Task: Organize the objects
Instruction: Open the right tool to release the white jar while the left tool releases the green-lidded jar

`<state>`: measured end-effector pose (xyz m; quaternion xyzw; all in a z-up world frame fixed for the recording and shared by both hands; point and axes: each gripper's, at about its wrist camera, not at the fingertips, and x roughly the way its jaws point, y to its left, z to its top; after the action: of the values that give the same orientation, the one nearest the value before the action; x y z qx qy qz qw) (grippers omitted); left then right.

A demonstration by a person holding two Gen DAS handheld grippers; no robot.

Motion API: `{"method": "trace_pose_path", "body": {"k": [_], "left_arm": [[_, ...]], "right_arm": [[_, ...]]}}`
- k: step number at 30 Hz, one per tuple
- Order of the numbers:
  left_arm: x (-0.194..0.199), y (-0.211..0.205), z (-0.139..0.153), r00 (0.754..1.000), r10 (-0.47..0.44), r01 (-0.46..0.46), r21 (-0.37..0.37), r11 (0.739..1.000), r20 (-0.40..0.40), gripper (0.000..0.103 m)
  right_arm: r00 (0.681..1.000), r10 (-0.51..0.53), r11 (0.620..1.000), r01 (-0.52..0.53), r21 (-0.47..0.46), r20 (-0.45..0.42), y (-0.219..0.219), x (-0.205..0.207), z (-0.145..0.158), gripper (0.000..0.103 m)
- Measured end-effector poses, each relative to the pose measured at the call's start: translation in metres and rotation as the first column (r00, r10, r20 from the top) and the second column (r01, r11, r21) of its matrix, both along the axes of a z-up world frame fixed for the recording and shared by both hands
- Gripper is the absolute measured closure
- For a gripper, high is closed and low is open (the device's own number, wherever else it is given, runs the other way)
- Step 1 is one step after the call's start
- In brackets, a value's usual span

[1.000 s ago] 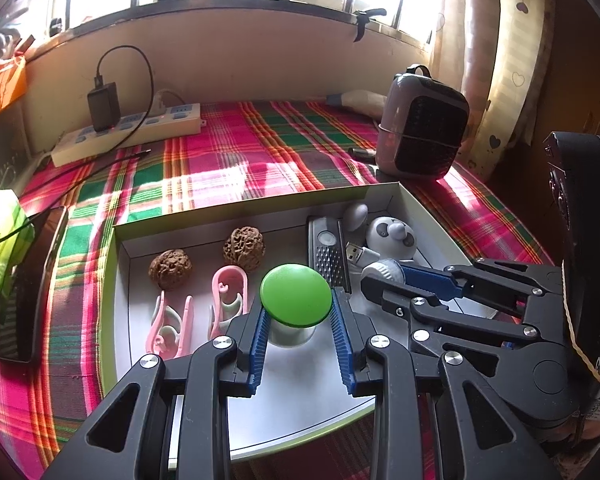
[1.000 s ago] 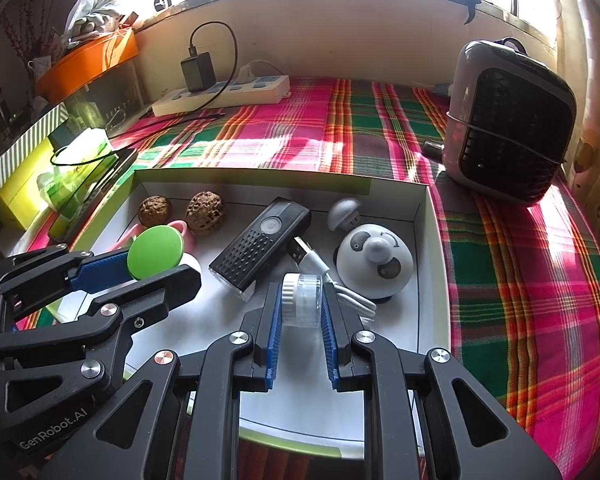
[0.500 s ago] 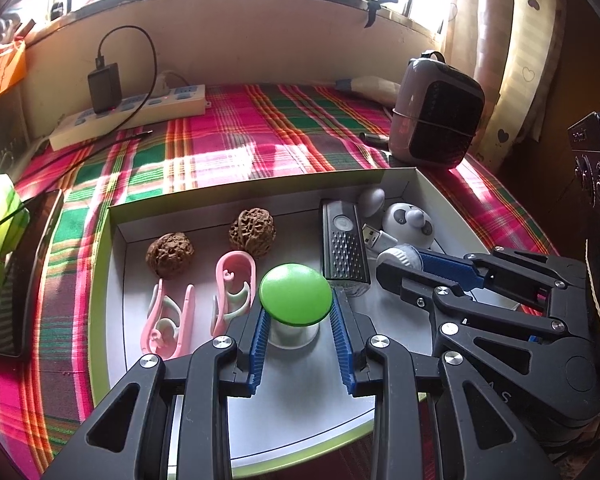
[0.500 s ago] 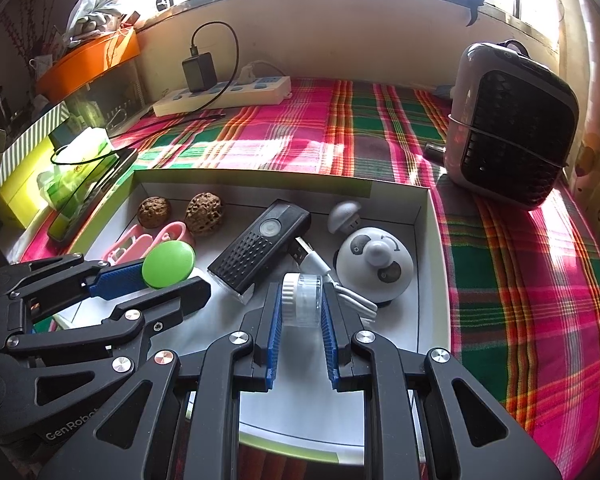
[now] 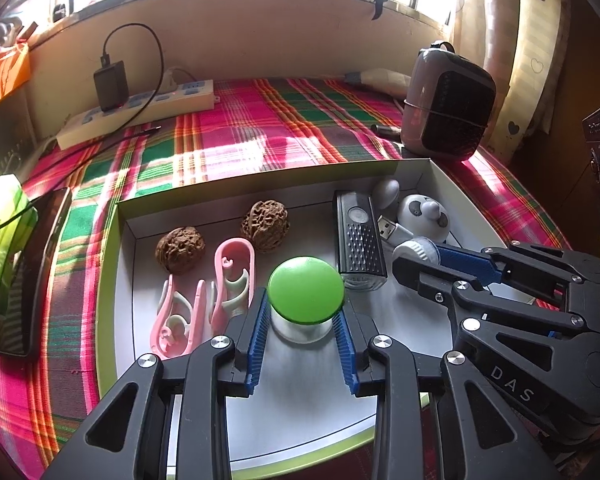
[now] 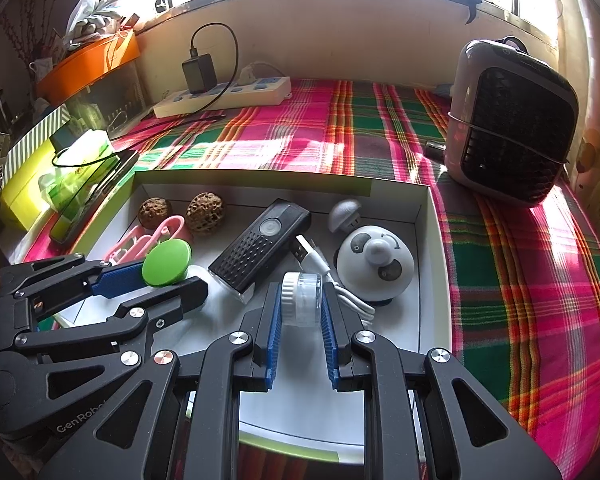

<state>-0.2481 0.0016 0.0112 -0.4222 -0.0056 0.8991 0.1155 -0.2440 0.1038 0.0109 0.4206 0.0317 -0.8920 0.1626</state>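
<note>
left gripper: jaws have just been opening. The green-capped jar sits between the blue pads, and there's a sliver of gap on both sides now, so it's not pinched, just standing on the box floor.
right gripper: clamped on a small clear jar with a white lid, blue pads pressing both sides. The jar lies sideways, lid end toward 9 o'clock in the right wrist view.
box: shallow white box with a green rim, sitting on the plaid-covered surface. Both grippers reach in from the 6 o'clock edge.
walnuts: two of them, one and the other, up near the box's far wall around 11 o'clock from the green jar.
pink clips: two, lying side by side at 9 o'clock from the green jar, just beside the left pad.
black light: flat, at 1 o'clock from the green jar, with a USB plug right next to it.
panda gadget: round, white and grey, in the far right part of the box, with a small grey mushroom-shaped thing at 11 o'clock from it.
outside the box: power strip at the back with a black charger plugged in, and a small heater off at 2 o'clock.
</note>
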Motion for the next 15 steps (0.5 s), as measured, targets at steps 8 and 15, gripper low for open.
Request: {"method": "trace_pose_path", "body": {"k": [8,15], "left_arm": [[0.0005,0.0009,-0.0009,1.0,0.002,-0.002,-0.012,1.0,0.005,0.073],[0.0049,-0.0007,0.0014,1.0,0.01,-0.01,-0.013,1.0,0.006,0.071]], "right_arm": [[1.0,0.0,1.0,0.0,-0.004,0.011,-0.0001,0.0001,-0.0012,0.082],[1.0,-0.001,1.0,0.001,0.0,0.004,-0.0004,0.0035,0.0008,0.072]]}}
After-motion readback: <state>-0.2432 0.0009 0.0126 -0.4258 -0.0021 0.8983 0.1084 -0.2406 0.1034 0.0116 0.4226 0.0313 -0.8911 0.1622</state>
